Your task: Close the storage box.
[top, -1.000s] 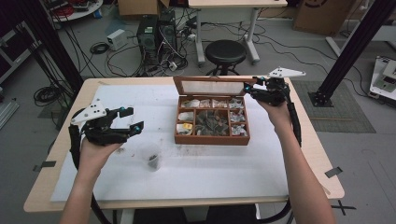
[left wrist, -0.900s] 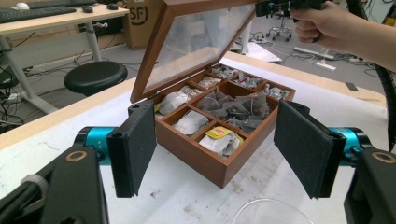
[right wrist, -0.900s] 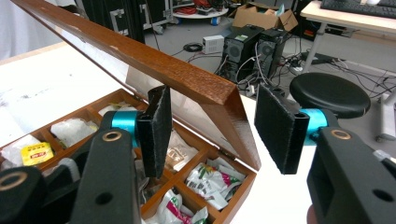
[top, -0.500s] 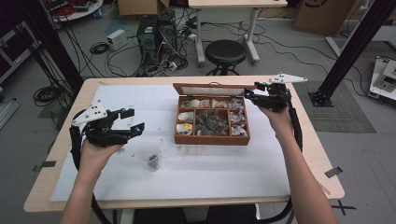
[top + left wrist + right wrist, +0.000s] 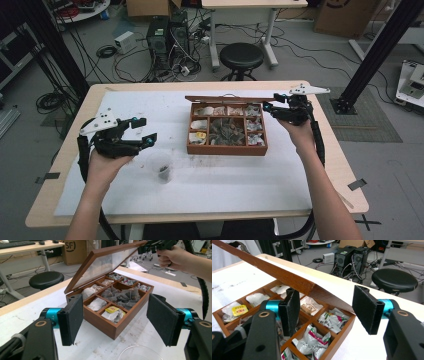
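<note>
High view: left hand-held gripper [image 5: 145, 131] spread wide and empty, hovering over the table [image 5: 75, 120] left of the wooden tea box [image 5: 227, 148]; right hand-held gripper [image 5: 269, 107] parted at the box's far right corner; clear cup [image 5: 160, 167] just in front.

Left gripper view: pads wide apart, holding nothing, framing the box with its lid [image 5: 105, 262] propped half up.

Right gripper view: also gaping, left pad just beside the lid's edge, tea packets [image 5: 312, 338] below.

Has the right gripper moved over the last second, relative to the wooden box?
Yes. The right gripper has drawn slightly to the right and back, away from the wooden box, now sitting just off its far right corner with jaws open.
</note>
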`<state>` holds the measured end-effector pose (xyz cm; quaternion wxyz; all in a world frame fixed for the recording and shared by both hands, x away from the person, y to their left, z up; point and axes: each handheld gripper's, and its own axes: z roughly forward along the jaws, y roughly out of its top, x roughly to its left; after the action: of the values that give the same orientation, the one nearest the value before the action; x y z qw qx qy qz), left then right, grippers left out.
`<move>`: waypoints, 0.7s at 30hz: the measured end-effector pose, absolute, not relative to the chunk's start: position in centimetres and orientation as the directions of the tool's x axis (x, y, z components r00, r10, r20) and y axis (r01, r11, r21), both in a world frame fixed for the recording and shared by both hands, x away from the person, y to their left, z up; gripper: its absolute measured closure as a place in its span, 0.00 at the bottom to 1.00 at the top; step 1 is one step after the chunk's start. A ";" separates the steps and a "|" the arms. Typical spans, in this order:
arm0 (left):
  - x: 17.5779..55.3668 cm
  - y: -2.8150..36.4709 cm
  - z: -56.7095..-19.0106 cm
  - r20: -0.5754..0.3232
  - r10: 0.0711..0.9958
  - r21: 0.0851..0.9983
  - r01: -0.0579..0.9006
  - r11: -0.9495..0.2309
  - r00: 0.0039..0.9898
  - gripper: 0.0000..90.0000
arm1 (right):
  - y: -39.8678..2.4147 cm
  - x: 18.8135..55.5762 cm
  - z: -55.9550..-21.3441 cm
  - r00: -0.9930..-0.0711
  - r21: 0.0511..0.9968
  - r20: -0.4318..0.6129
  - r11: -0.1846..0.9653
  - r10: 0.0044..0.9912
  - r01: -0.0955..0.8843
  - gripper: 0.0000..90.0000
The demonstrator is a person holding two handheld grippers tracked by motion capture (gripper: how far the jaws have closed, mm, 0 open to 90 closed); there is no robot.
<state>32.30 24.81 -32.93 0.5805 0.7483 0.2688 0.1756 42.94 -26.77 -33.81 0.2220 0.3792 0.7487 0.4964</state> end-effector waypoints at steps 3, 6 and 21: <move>32.3 24.8 -33.0 -0.051 0.606 0.962 0.202 -0.183 0.794 0.33 | -26.8 42.6 -34.1 -0.615 0.910 0.044 0.222 0.787 0.350 0.45; 32.3 24.7 -33.1 -0.053 0.604 0.961 0.205 -0.185 0.795 0.33 | -26.8 42.4 -34.3 -0.616 0.906 0.049 0.224 0.787 0.359 0.44; 32.4 24.3 -33.4 -0.057 0.598 0.957 0.213 -0.194 0.800 0.33 | -26.9 40.7 -36.6 -0.624 0.895 0.080 0.220 0.777 0.388 0.44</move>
<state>32.44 24.33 -33.38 0.5749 0.7545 0.2687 0.1673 40.68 -26.93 -36.56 0.1979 0.3858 0.7555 0.4912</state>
